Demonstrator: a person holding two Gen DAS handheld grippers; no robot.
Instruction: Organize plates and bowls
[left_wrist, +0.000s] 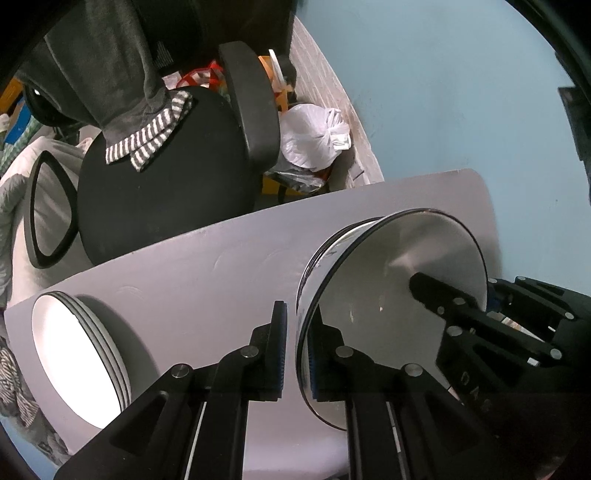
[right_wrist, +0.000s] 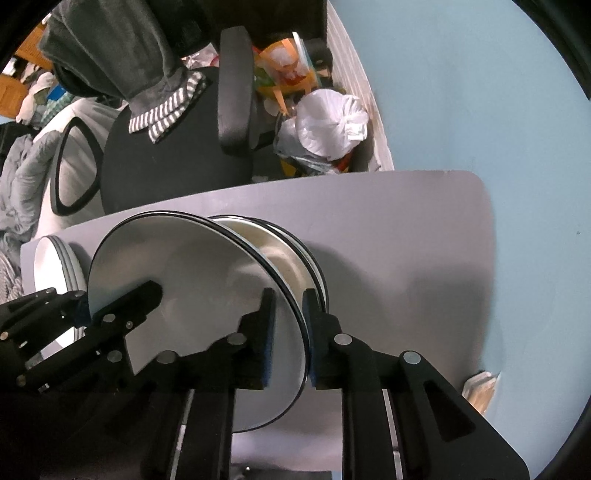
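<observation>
- While both grippers point down at the table (left_wrist: 203, 266), each one straddles the rim of the same plate (left_wrist: 388, 288), on opposite edges.
- Left gripper (left_wrist: 298, 350): jaws slightly apart, rim between the pads, and a sliver of table shows beside the outer pad. It looks unclamped.
- Right gripper (right_wrist: 290, 332): jaws slightly apart, with one pad over the plate face and one outside the rim. It looks loose too.
- Plate: directly under both grippers, face up toward the cameras, resting on a stack (right_wrist: 295, 243) of black-rimmed dishes. It looks off-centre on that stack, and I can't tell if it sits flush.
- It's round, so it has no long axis; the useful line is rim to rim, between the grippers.
- Handling, my read: stiff, glazed, slick and breakable, with moderate weight. Grip at the rim only, opposite sides, and keep it level, since a one-sided pinch will likely let it pivot.
- White plates (left_wrist: 74, 350): a separate pile, well out past the left gripper's outer side.
</observation>
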